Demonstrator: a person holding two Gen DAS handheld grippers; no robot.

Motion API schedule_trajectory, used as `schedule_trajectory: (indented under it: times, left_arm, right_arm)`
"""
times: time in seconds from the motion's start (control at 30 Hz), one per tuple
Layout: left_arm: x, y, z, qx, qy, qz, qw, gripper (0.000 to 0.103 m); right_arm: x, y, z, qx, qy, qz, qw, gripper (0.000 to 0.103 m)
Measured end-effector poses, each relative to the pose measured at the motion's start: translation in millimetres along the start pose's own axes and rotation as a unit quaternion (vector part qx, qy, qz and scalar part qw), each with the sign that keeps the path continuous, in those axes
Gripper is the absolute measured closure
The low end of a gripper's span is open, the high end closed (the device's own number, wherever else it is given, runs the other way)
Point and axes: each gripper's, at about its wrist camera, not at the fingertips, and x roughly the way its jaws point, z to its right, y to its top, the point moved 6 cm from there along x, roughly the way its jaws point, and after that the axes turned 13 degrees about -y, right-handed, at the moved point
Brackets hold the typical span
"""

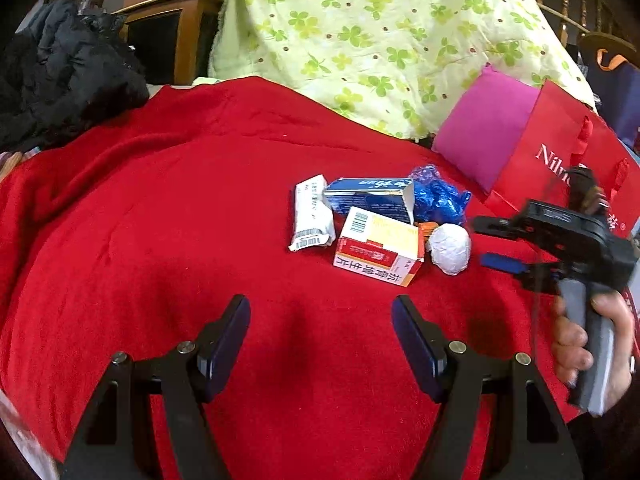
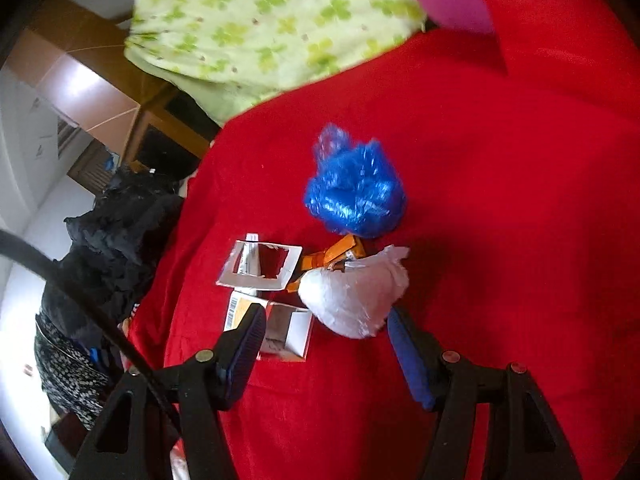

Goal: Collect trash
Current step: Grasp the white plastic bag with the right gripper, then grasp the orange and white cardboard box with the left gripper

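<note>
A small pile of trash lies on the red blanket (image 1: 160, 240): a crumpled white packet (image 1: 312, 212), a blue carton (image 1: 372, 198), a yellow-and-red medicine box (image 1: 380, 246), a blue plastic bag (image 1: 438, 196) and a white paper wad (image 1: 450, 248). My left gripper (image 1: 320, 308) is open and empty, short of the pile. My right gripper (image 1: 486, 242), held by a hand (image 1: 580, 340), comes in from the right beside the wad. In the right wrist view, the right gripper (image 2: 326, 314) is open. The white wad (image 2: 352, 300) sits just ahead, partly between its tips, near the right pad.
A red paper bag (image 1: 560, 160) and a pink cushion (image 1: 484, 128) stand behind the pile on the right. A clover-print green cloth (image 1: 380, 32) drapes at the back. A black jacket (image 1: 60, 76) lies at the left edge. An orange scrap (image 2: 336, 254) sits under the wad.
</note>
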Motion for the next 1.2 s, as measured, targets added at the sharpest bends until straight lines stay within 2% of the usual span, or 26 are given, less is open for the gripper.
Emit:
schedule_trajectory:
  times: [0.13,0.23,0.33,0.37,0.43,0.7,0.83,1.07,1.13,1.2]
  left_arm:
    - [12.4,5.6,4.9,0.011,-0.023,-0.008,0.9996,0.029]
    - [24.1,14.3,11.3,0.024,-0.04,-0.016,0.9988,0.023]
    - [40.1,23.0,18.8,0.038,-0.048,-0.025,0.9978,0.022]
    - [45.9,25.5,21.1,0.042,-0.051,-0.028,0.9974,0.022]
    - [59.3,29.5,25.9,0.048,-0.055,-0.038,0.9966,0.022]
    - [101.7,40.1,40.2,0.074,-0.064,-0.063,0.9932,0.019]
    - [118.5,39.5,37.6,0.06,-0.064,-0.081,0.9929,0.016]
    - [128.5,34.0,33.4,0.048,-0.051,-0.078,0.9945,0.016]
    - [129.3,32.4,33.6,0.052,-0.048,-0.078,0.9944,0.026]
    - [132.8,26.9,29.9,0.047,-0.049,-0.096,0.9931,0.061]
  right_arm:
    - [26.5,3.7,0.8,0.017,-0.01,-0.026,0.999,0.035]
    - [37.9,6.3,0.9,0.024,-0.022,-0.032,0.999,0.035]
    - [44.8,7.0,1.5,0.028,-0.023,-0.037,0.999,0.037]
    - [46.3,6.2,2.2,0.028,-0.025,-0.04,0.998,0.053]
    - [46.5,4.7,3.0,0.018,-0.035,-0.044,0.998,0.057]
    - [7.6,17.2,7.0,-0.014,-0.044,0.009,0.999,0.059]
    - [-7.9,18.3,19.1,-0.012,-0.046,0.017,0.999,0.059]
    - [-25.6,19.1,29.0,-0.021,-0.052,0.038,0.998,0.059]
    - [-30.8,18.2,29.3,-0.026,-0.055,0.046,0.997,0.059]
    - [-35.7,17.3,27.2,-0.035,-0.054,0.053,0.997,0.059]
